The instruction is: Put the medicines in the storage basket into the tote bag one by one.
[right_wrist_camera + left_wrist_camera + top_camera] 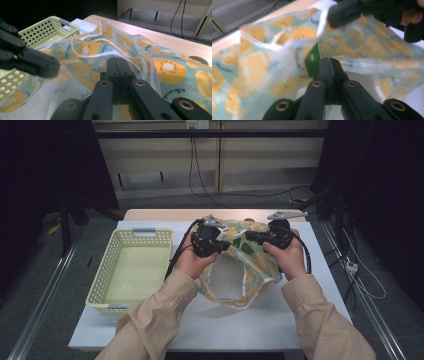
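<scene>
fruit-print bag (250, 265) hung above the white table (280, 325) just right of centre, with the yellow basket (131, 270) at its nine o'clock, the left gripper (226, 246) pinched tight on its rim and the right gripper (250, 237) clamped on the rim at two o'clock.

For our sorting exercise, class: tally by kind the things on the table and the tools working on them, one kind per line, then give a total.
Patterned bag: 1
Yellow basket: 1
Grippers: 2, left gripper and right gripper, both with jaws closed on the bag
Total: 4
</scene>
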Motion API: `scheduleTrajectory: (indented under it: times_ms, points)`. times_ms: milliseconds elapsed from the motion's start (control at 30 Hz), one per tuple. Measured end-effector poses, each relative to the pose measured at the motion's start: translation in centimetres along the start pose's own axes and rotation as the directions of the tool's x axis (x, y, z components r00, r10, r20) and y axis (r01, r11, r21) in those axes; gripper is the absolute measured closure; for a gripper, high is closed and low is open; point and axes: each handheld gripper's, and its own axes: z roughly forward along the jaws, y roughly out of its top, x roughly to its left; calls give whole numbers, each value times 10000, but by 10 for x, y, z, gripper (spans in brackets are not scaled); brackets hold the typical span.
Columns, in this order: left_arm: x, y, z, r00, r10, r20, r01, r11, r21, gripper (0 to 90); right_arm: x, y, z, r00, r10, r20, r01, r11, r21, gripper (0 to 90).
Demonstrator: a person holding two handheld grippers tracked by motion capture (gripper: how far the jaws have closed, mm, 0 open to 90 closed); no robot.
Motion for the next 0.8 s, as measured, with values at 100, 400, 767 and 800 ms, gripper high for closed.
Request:
scheduleTrajectory:
  times_ms: [100, 400, 767, 800]
  points:
    - [2, 12, -4, 9999, 32, -141, -33, 10000, -81, 900, 0, 5, -3, 10000, -75, -10, 75, 10000, -64, 900]
    - [13, 44, -16, 9997, -88, -224, 77, 9988, -486, 900, 1, 18, -8, 9998, -190, 14, 191, 9997, -153, 900]
    - [26, 86, -28, 9980, -1, -638, -58, 9956, -934, 900, 1, 57, -21, 9993, -263, 252, 282, 9965, -788, 900]
    - [26, 89, -27, 9979, 21, -647, -84, 9951, -984, 900, 2, 62, -23, 9994, -280, 217, 299, 9953, -926, 900]
